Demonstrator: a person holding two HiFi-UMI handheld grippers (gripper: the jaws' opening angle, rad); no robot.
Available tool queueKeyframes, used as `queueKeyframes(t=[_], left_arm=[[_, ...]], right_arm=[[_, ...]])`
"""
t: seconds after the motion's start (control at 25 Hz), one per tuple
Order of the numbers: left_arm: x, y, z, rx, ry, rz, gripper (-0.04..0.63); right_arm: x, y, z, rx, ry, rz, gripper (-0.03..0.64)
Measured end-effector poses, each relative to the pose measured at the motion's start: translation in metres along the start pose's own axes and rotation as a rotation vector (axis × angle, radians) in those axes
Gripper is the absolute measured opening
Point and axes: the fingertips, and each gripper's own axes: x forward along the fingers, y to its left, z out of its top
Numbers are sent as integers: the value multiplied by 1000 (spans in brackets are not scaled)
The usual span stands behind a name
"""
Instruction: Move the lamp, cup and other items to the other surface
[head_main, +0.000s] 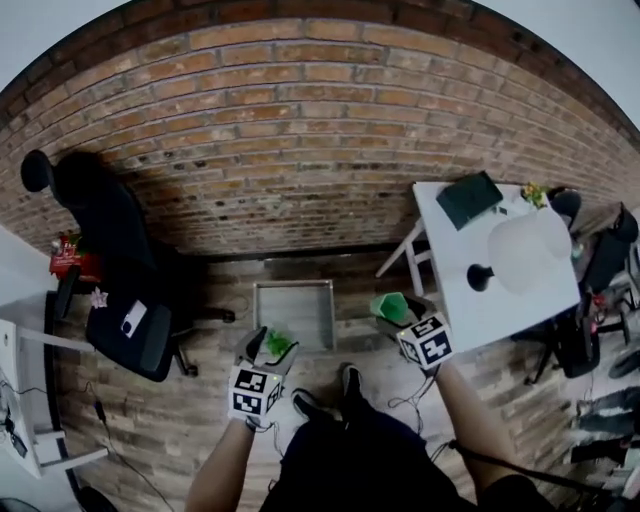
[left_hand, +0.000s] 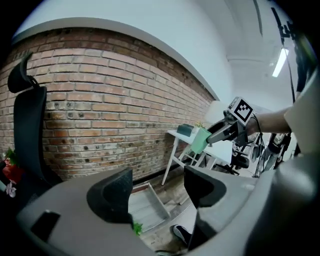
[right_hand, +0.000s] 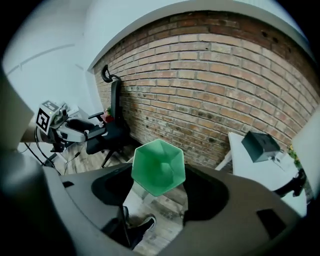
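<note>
while the left gripper (left_hand: 156, 190) hangs lower left of centre, jaws spread with nothing between them, near a grey tray (head_main: 293, 315) on the floor, the right gripper (right_hand: 159, 187) pinches a green hexagonal cup (right_hand: 158, 167) just left of the white counter (head_main: 500, 305), which carries the lamp (head_main: 525, 252) and a dark box (head_main: 468, 198).

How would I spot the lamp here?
Look to the white table by the brick wall, on the right. The lamp is the biggest thing on it: a pale rounded shade on a black foot, unlike the flat dark box beside it.
</note>
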Motion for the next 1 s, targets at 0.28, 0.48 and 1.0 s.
queueKeyframes(t=[0.28,0.48,1.0], left_arm=[[33,-33,-13,30,45,-49,316],[48,-61,6,77,49,-45,316],[111,-172,49,133,41,-56,316]], right_arm=[[-45,-63,-42,89,-15,-108,316],[-85,-109,-75,147,-41,-159,316],[-163,-232,-166,202,-18,-214,316]])
